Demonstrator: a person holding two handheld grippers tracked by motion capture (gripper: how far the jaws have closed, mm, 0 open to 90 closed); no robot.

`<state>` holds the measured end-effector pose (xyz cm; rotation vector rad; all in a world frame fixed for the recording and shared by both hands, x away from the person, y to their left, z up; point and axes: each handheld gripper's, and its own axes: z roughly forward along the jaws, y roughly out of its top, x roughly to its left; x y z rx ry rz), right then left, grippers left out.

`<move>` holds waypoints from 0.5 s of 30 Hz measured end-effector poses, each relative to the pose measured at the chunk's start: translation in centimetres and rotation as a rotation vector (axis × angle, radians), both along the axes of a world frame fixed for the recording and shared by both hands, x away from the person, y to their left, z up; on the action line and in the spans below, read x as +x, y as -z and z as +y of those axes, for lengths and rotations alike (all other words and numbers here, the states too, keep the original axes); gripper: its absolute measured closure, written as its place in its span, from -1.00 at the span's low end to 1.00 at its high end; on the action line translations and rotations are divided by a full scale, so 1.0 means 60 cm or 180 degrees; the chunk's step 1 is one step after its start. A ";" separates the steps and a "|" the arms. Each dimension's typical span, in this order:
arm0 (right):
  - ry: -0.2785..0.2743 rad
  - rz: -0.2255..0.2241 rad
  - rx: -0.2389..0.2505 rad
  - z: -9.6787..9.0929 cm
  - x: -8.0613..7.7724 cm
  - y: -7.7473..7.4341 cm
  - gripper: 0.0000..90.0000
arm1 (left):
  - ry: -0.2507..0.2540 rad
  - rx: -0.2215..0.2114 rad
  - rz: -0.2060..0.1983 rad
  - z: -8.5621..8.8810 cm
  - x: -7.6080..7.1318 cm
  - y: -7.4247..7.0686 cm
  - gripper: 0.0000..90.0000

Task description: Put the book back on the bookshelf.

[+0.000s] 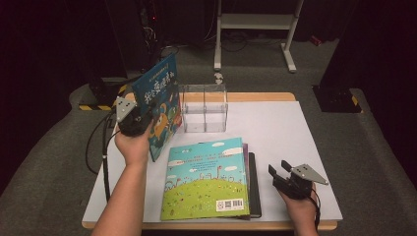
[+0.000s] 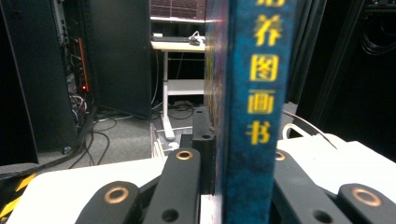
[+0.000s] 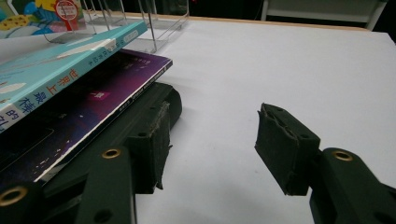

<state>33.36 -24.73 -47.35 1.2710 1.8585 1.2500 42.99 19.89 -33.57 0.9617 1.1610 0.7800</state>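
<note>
My left gripper (image 1: 143,123) is shut on a blue picture book (image 1: 160,98) and holds it upright above the table's left side, beside a clear rack (image 1: 204,108). In the left gripper view the book's blue spine with yellow characters (image 2: 252,116) stands between the black jaws of the left gripper (image 2: 238,154). A stack of three books lies flat at the table's front: a green and blue one (image 1: 209,179) on top, a purple one (image 3: 93,107) under it, a black one (image 3: 149,105) at the bottom. My right gripper (image 1: 279,168) (image 3: 219,144) rests open just right of the stack, nothing between its pads.
The white table (image 1: 275,128) has a wooden edge. The clear rack's wire dividers (image 3: 135,23) stand behind the stack. A white shelf frame (image 1: 255,29) and dark equipment cabinets (image 2: 42,84) stand beyond the table. A cable (image 1: 104,157) trails off the left gripper.
</note>
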 end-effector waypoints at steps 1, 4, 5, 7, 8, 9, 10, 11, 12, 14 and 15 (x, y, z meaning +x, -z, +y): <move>-0.0001 0.0001 0.0012 0.000 0.000 0.000 -0.03 | -0.0013 0.0002 -0.0011 -0.003 0.003 0.001 0.85; -0.0021 -0.0007 0.0016 0.002 0.001 -0.001 -0.03 | -0.0031 0.0012 -0.0014 -0.011 0.012 0.003 0.85; -0.0033 -0.0013 0.0013 0.002 0.001 -0.001 -0.03 | -0.0033 0.0028 -0.0013 -0.013 0.016 0.004 0.85; -0.0049 -0.0012 0.0008 0.004 0.001 -0.001 -0.03 | -0.0051 0.0039 -0.0038 -0.018 0.025 0.004 0.85; -0.0049 -0.0012 0.0008 0.004 0.001 -0.001 -0.03 | -0.0051 0.0039 -0.0038 -0.018 0.025 0.004 0.85; -0.0046 -0.0014 0.0020 0.004 0.001 -0.001 -0.03 | -0.0059 0.0059 -0.0047 -0.021 0.030 0.003 0.85; -0.0046 -0.0014 0.0020 0.004 0.001 -0.001 -0.03 | -0.0067 0.0054 -0.0064 -0.023 0.033 0.003 0.85; -0.0034 -0.0011 0.0036 0.003 0.000 -0.001 -0.03 | -0.0076 0.0042 -0.0081 -0.026 0.042 0.001 0.85; -0.0029 -0.0004 0.0046 0.002 0.000 -0.001 -0.03 | -0.0095 0.0027 -0.0090 -0.027 0.046 0.000 0.85; -0.0023 -0.0002 0.0073 0.001 -0.002 -0.001 -0.02 | -0.0129 0.0056 -0.0113 -0.030 0.053 -0.002 0.85; -0.0024 -0.0003 0.0075 0.000 -0.002 -0.001 -0.02 | -0.0149 0.0088 -0.0133 -0.031 0.057 -0.002 0.85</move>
